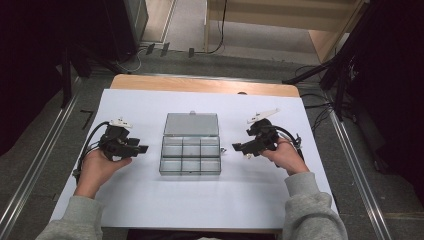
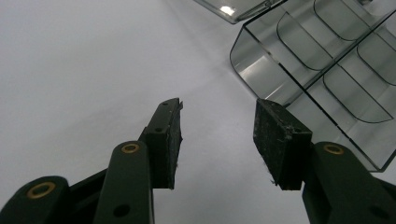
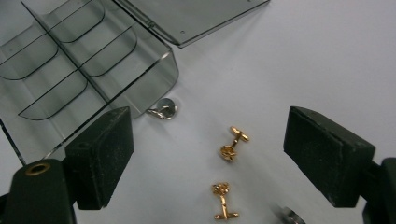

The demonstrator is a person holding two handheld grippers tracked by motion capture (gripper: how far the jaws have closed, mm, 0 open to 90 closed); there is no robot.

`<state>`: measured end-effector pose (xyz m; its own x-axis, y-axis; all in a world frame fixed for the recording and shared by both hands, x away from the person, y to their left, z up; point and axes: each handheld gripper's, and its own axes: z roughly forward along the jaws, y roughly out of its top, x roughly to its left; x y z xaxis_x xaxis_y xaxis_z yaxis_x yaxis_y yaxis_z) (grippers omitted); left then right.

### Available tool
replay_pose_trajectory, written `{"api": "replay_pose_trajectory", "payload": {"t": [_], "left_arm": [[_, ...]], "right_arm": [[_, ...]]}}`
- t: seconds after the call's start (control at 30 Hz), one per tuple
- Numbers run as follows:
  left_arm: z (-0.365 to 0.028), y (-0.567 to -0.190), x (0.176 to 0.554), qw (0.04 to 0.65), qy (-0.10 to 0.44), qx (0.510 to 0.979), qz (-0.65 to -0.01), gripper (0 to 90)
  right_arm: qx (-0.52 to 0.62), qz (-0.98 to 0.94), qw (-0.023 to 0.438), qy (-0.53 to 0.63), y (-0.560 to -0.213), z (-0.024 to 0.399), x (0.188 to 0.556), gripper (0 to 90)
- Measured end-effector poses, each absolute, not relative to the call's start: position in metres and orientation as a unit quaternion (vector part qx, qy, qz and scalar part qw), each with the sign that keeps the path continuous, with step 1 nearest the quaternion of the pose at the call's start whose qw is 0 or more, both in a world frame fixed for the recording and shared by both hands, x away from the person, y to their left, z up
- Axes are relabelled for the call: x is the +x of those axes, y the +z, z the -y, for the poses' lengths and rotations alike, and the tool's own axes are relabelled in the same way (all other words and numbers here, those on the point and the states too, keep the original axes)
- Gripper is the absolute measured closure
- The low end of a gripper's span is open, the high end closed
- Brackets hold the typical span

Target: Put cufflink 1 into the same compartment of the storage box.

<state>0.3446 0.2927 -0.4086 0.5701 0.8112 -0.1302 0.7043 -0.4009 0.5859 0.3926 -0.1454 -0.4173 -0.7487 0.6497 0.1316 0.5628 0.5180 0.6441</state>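
White sheeting covers the wooden table (image 1: 150,195), which stands on a grey floor with dark stands and cables around it.

At the left side of the high view, the person's left hand (image 1: 97,167) holds the left gripper (image 1: 140,149) just above the sheet, its tips turned toward the middle. In the left gripper view its two black jaws stand apart with bare white surface between them, gripping nothing, and the near corner of the box lies just beyond the right-hand jaw.

At the middle sits the clear grey plastic compartment box (image 1: 190,155), its six sections unfilled and its hinged lid (image 1: 191,124) folded back flat on the far side.

Just right of the box, the right gripper view shows a small silver cufflink (image 3: 163,111) touching the box's rounded corner, and two gold cufflinks (image 3: 232,143) lying loose on the sheet nearer the jaws.

At the right, the person's right hand (image 1: 287,156) holds the right gripper (image 1: 238,147), aimed at the box. Its jaws are spread wide above the gold cufflinks, touching neither.
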Motion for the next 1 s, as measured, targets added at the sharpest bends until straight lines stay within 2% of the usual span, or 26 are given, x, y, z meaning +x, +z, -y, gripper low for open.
{"api": "replay_pose_trajectory", "payload": {"t": [0.27, 0.4, 0.57, 0.7, 1.0], "left_arm": [[-0.3, -0.412, 0.347, 0.31, 0.087, 0.831, -0.454, 54.6], [-0.302, -0.405, 0.343, 0.329, 0.07, 0.822, -0.459, 54.4], [-0.301, -0.403, 0.341, 0.337, 0.066, 0.822, -0.455, 54.3], [-0.298, -0.403, 0.342, 0.336, 0.064, 0.823, -0.453, 51.7], [-0.298, -0.403, 0.342, 0.329, 0.07, 0.821, -0.461, 44.5]], "right_arm": [[0.328, -0.887, 0.062, 0.32, -0.422, 0.136, 0.392, 14.7], [0.322, -0.891, 0.067, 0.314, -0.421, 0.137, 0.389, 18.5], [0.324, -0.893, 0.062, 0.306, -0.421, 0.136, 0.388, 18.6], [0.325, -0.891, 0.069, 0.309, -0.418, 0.134, 0.386, 19.0], [0.329, -0.887, 0.063, 0.316, -0.415, 0.132, 0.385, 27.2]]}}
